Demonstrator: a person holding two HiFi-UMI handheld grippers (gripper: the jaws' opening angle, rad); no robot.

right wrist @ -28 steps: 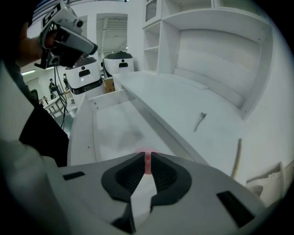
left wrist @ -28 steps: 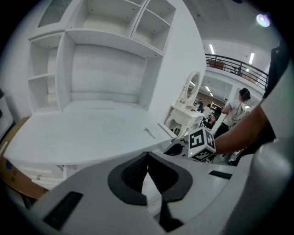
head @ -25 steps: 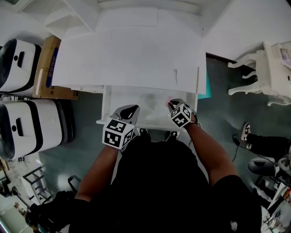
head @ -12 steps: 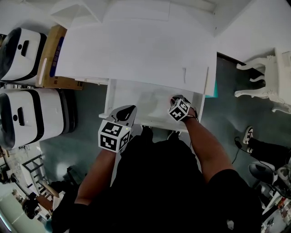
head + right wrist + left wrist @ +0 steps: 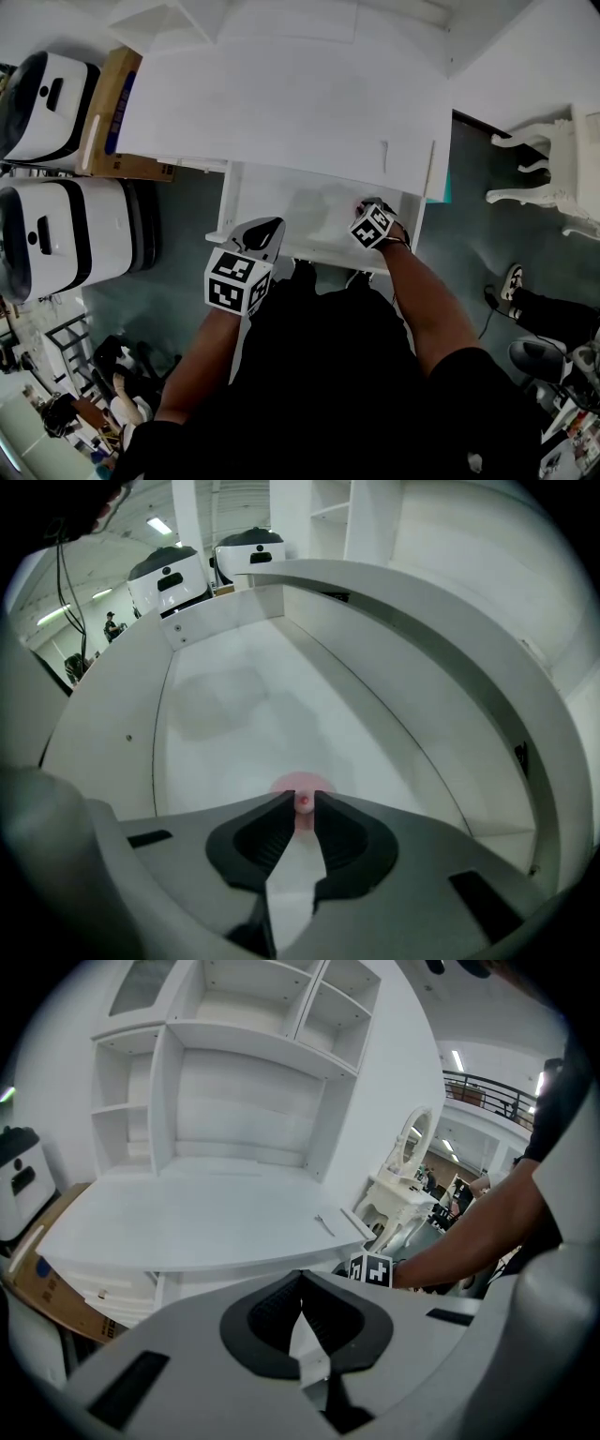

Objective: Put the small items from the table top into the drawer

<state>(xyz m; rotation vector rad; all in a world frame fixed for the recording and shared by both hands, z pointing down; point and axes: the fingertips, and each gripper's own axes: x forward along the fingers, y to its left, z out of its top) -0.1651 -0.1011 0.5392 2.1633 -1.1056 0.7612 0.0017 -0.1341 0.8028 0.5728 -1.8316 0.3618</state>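
Observation:
The white drawer (image 5: pixel 272 202) stands pulled out under the white table top (image 5: pixel 281 103). My right gripper (image 5: pixel 366 206) reaches into the drawer's right part, low over its floor (image 5: pixel 234 714). It is shut on a small pink item (image 5: pixel 303 803) pinched at the tips, which casts a pink glow on the floor below. My left gripper (image 5: pixel 265 228) hovers at the drawer's front left edge, shut with nothing in it (image 5: pixel 298 1276). A thin pale item (image 5: pixel 385 155) lies on the table top near its right edge, also seen in the left gripper view (image 5: pixel 324 1225).
A cardboard box (image 5: pixel 108 112) and two white machines (image 5: pixel 56 244) (image 5: pixel 37 94) stand left of the table. An ornate white piece of furniture (image 5: pixel 553 169) stands at the right. White shelving (image 5: pixel 244 1072) rises behind the table top.
My right gripper has gone a little deeper and lower into the drawer with the pink item. The left gripper has stayed near the drawer front.

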